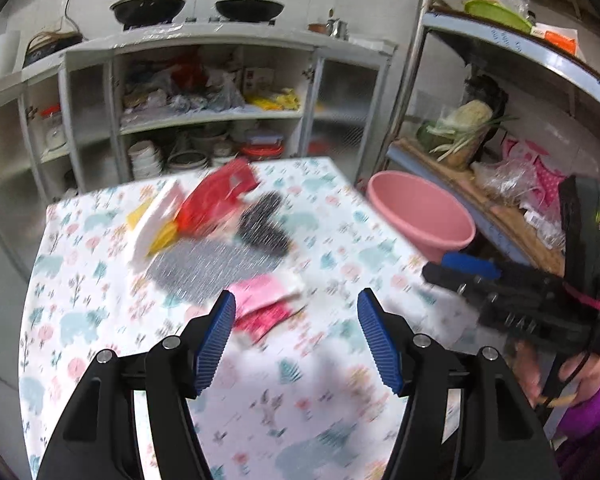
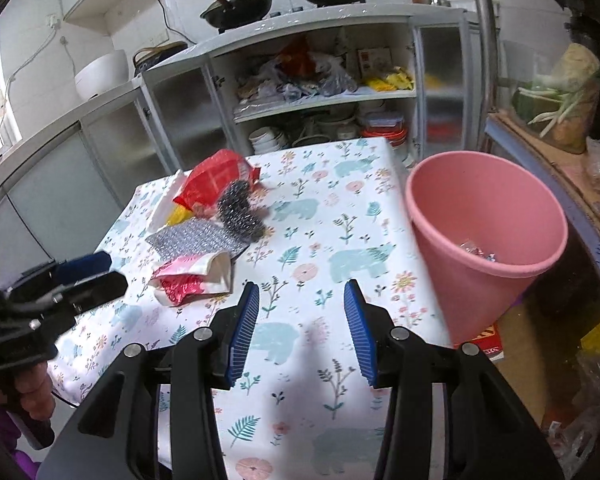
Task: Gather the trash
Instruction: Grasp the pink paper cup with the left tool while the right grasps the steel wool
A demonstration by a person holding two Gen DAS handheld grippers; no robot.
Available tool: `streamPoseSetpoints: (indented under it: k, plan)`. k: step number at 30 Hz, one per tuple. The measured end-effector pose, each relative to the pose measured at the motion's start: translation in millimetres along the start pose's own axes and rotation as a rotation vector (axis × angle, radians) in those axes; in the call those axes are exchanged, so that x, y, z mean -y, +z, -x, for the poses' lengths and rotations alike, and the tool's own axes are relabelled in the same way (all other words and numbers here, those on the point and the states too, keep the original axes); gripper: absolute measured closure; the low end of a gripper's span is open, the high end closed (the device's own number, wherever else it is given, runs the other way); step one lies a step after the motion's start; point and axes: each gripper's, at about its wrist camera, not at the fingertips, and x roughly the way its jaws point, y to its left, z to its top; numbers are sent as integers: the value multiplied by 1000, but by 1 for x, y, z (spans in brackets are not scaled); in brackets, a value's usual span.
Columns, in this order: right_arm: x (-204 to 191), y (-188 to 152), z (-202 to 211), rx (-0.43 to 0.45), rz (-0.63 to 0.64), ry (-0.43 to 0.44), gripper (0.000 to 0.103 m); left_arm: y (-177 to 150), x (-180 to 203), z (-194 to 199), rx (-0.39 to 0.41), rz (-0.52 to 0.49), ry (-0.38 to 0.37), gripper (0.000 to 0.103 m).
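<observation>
Trash lies on the floral tablecloth [image 2: 320, 240]: a red bag [image 2: 210, 178], a dark glittery wrapper [image 2: 240, 208], a silver bubble sheet [image 2: 196, 240] and a pink-and-white wrapper [image 2: 192, 276]. The same pile shows blurred in the left wrist view, with the pink wrapper [image 1: 260, 300] just beyond my left gripper [image 1: 296, 304], which is open and empty. My right gripper [image 2: 300, 296] is open and empty over the cloth, left of the pink bin [image 2: 488, 236], which holds a few scraps. The bin [image 1: 420, 212] stands at the table's right edge.
An open cupboard [image 2: 320, 92] with bowls and bags stands behind the table, woks on top. A metal rack [image 1: 500, 128] with vegetables and bags stands on the right. The left gripper shows in the right wrist view [image 2: 80, 276]; the right one shows in the left wrist view [image 1: 460, 268].
</observation>
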Motion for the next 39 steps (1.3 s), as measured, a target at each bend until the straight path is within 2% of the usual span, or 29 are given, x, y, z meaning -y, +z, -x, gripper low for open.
streamPoseSetpoints:
  k: [4,9,16,19,22,24,26,33,39]
  plan:
    - [-5,-1,-8,-23,13,16,58,-13,-17,-10,-41,26,22,41]
    - [-7,-2,-17,-42,17,23,58,-13,-27,-26,-60,20,37,41]
    - [-6,-1,-26,-65,13,22,58,-5,-44,-61,-118,18,37,41]
    - [-5,0,-31,-76,10,21,58,-6,-47,-65,-117,22,11,42]
    - [-6,2,-36,-87,9,25,58,-9,-46,-68,-127,20,-5,52]
    - [-9,5,-41,-92,14,29,58,-11,-48,-70,-137,31,-11,67]
    - [-12,7,-44,-94,22,32,58,-11,-51,-71,-136,57,-14,78]
    - [-28,16,-58,-112,53,58,58,-13,-56,-60,-93,70,-13,80]
    - [-47,37,-80,-106,77,87,58,-13,-71,-36,-49,102,-1,80]
